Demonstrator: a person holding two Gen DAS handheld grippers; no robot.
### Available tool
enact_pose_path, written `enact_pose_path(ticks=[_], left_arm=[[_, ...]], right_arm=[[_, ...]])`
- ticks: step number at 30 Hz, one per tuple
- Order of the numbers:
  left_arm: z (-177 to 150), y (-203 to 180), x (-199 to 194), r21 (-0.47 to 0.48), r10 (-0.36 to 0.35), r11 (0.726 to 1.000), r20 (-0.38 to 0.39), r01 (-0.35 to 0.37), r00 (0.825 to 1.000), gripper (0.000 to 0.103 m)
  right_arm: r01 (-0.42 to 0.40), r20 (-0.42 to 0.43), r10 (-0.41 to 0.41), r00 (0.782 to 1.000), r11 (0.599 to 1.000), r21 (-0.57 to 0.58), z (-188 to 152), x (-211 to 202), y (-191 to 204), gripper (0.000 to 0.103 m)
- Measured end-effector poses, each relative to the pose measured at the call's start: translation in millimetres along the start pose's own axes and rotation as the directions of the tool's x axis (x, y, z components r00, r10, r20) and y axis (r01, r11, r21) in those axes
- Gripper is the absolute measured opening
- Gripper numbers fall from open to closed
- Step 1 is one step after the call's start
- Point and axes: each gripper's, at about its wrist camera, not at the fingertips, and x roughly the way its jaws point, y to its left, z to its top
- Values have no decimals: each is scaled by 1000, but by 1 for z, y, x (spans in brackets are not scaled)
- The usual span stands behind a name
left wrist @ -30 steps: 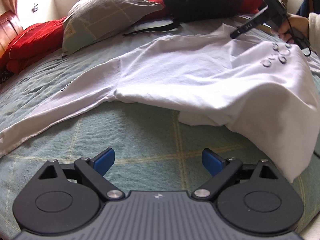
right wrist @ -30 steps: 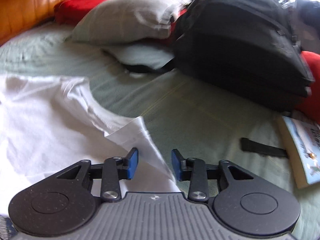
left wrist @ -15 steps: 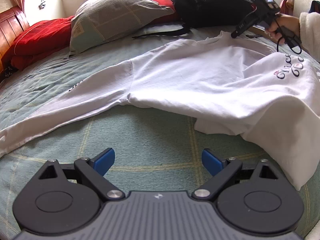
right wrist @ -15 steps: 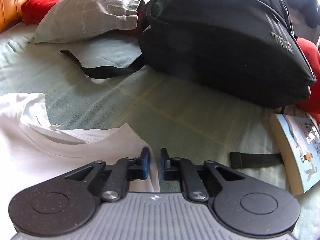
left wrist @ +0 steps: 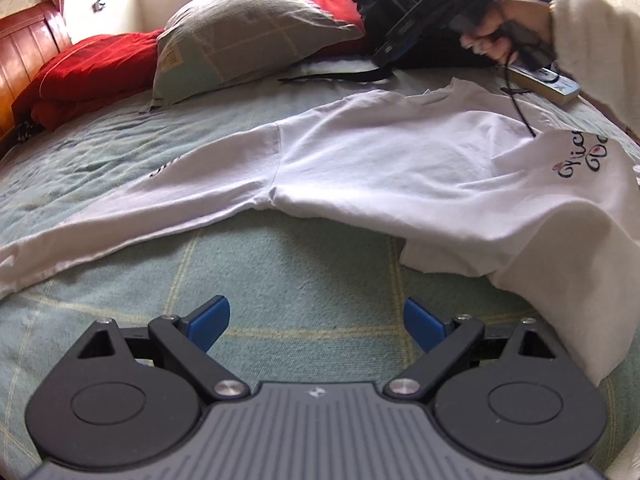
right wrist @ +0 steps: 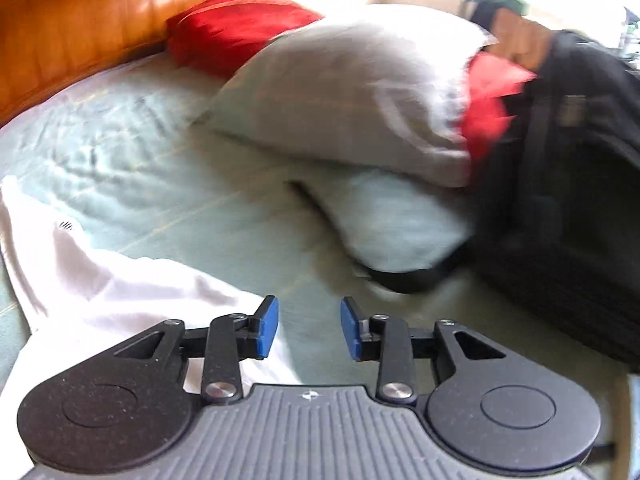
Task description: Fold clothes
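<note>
So the white long-sleeve shirt (left wrist: pixel 384 168) lies spread across the middle of the bed (left wrist: pixel 304 280), one side folded over, both the left gripper (left wrist: pixel 316 322) and right gripper (right wrist: pixel 307 330) gaping empty, and it's thin floppy cotton, so I'd pinch a hem or cuff.

Motion blur smears the backpack (right wrist: pixel 568 216); the shirt (left wrist: pixel 400 168) runs off-frame right.

One white shirt (left wrist: pixel 400 168), one grey pillow (left wrist: pixel 244 36), one black backpack (left wrist: pixel 412 8), one book (left wrist: pixel 554 86)
</note>
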Motion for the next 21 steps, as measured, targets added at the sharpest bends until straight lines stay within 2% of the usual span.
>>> enact_pose_path(ticks=[4, 6, 11, 13, 15, 17, 21], left_arm=[[-3, 5, 4, -11, 7, 1000, -15, -7, 1000, 94], [-4, 7, 7, -16, 8, 1000, -20, -8, 1000, 94], [-7, 12, 13, -29, 8, 1000, -31, -8, 999, 94], [-8, 12, 15, -33, 11, 999, -34, -12, 999, 94], [-9, 13, 15, -36, 5, 999, -34, -6, 999, 94], [-9, 14, 15, -37, 2, 999, -34, -3, 999, 94], [-10, 15, 13, -38, 5, 999, -31, -6, 1000, 94]], right_arm=[[-22, -46, 21, 999, 999, -27, 4, 42, 16, 43], [-43, -62, 42, 997, 999, -13, 0, 57, 17, 48], [-43, -63, 40, 997, 998, -45, -7, 63, 27, 63], [-41, -62, 37, 997, 997, -61, -9, 65, 31, 63], [-39, -60, 34, 998, 996, -77, -11, 66, 35, 54], [-36, -58, 31, 998, 995, -92, -14, 67, 40, 17], [14, -4, -14, 1000, 994, -113, -6, 67, 44, 15]])
